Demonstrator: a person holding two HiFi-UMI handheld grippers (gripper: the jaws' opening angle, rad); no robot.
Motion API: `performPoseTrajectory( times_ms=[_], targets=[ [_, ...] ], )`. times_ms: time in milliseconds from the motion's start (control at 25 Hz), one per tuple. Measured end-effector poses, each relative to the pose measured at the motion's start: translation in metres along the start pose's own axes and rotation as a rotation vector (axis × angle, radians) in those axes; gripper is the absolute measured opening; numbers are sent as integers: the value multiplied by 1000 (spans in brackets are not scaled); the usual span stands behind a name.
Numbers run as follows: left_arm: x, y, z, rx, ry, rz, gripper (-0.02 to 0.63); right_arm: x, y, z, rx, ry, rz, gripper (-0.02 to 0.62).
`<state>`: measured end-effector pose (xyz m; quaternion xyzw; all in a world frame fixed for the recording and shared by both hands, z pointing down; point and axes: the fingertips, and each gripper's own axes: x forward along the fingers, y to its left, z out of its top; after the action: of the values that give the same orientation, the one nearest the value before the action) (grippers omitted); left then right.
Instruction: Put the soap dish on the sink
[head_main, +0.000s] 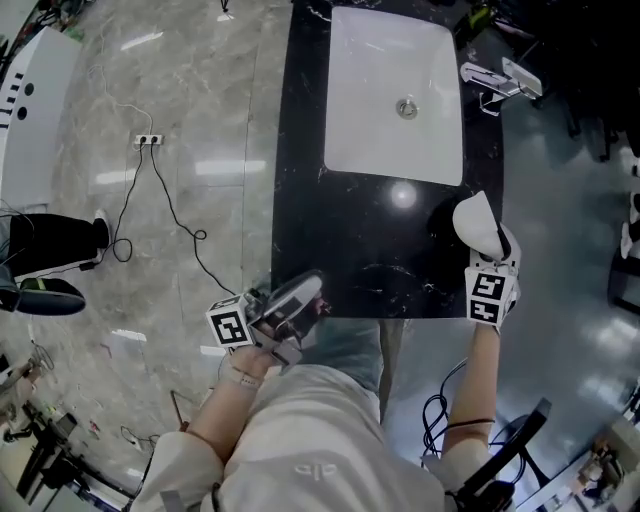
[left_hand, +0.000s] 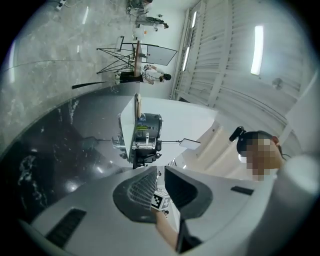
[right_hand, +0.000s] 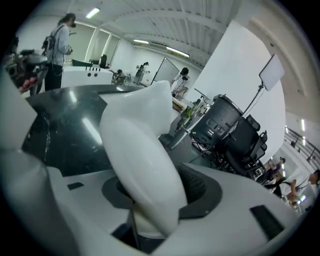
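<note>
A white soap dish (head_main: 478, 222) (right_hand: 145, 150) stands tilted on edge between the jaws of my right gripper (head_main: 490, 245) (right_hand: 155, 187), which is shut on it. It hangs over the right front part of the black marble counter (head_main: 360, 250). The white sink basin (head_main: 395, 150) is set into the counter's far half, with a chrome tap (head_main: 500, 80) at its right side. My left gripper (head_main: 298, 300) (left_hand: 160, 172) is at the counter's front left corner. Its jaws stand a narrow gap apart with nothing between them.
A power strip (head_main: 148, 140) with a black cable lies on the grey floor left of the counter. A person's dark shoes (head_main: 50, 290) are at the far left. Studio lamps on stands (left_hand: 147, 132) rise beyond the counter. Black cables (head_main: 440, 410) lie by my feet.
</note>
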<state>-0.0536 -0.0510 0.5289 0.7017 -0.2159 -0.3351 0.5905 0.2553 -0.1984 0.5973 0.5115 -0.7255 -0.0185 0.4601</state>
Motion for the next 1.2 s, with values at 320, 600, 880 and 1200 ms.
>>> performPoseTrajectory(
  times_ms=[320, 600, 880, 1200],
  targets=[
    [-19, 12, -6, -2, -43, 22, 32, 11, -2, 9, -192, 24, -145, 210],
    [-26, 17, -8, -3, -60, 29, 32, 16, 7, 14, -390, 41, -244, 210],
    [-33, 19, -9, -2, -68, 39, 32, 17, 14, 14, -443, 37, -263, 229],
    [-34, 17, -13, 5, -68, 43, 32, 13, 25, 16, -431, 9, -183, 261]
  ],
)
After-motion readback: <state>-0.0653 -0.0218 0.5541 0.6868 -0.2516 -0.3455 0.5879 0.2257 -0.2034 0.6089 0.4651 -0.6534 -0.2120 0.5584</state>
